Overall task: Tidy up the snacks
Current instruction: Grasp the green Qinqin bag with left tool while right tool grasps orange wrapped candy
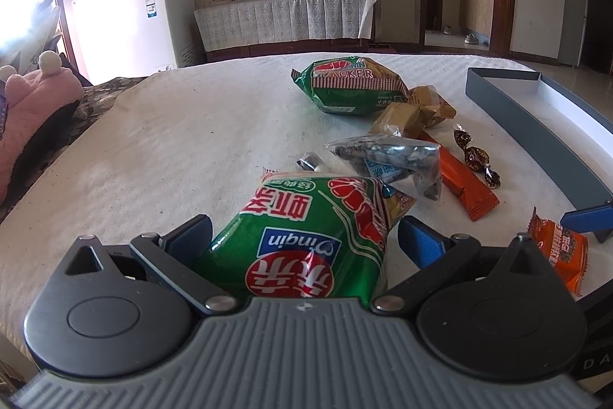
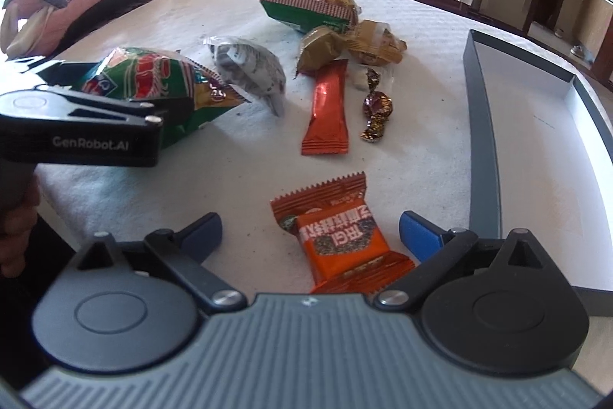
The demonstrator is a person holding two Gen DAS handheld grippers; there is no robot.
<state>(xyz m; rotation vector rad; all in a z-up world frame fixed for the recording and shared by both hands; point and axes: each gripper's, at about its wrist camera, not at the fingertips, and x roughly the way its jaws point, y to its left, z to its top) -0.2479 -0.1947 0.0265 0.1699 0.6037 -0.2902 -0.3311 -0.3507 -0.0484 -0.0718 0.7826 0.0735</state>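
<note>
Clearly the long grey shallow cardboard box (image 2: 483,148), white inside, lies at the right edge of the white towel-covered table (image 1: 172,148), holding no snacks yet. Smaller, the green crinkly shrimp-cracker bag (image 1: 306,248) sits between the left gripper (image 1: 304,234)'s fingers, which stand wide and seem only to bracket it; it could slide out. Smallest, the orange foil snack packet (image 2: 337,240) lies between the spread, empty right gripper (image 2: 310,230), easily nudged aside.

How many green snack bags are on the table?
2. One green bag sits between the open left tongs, near the table's front edge. The other green bag lies farther back, beside the tan packets. None seems hidden.
</note>
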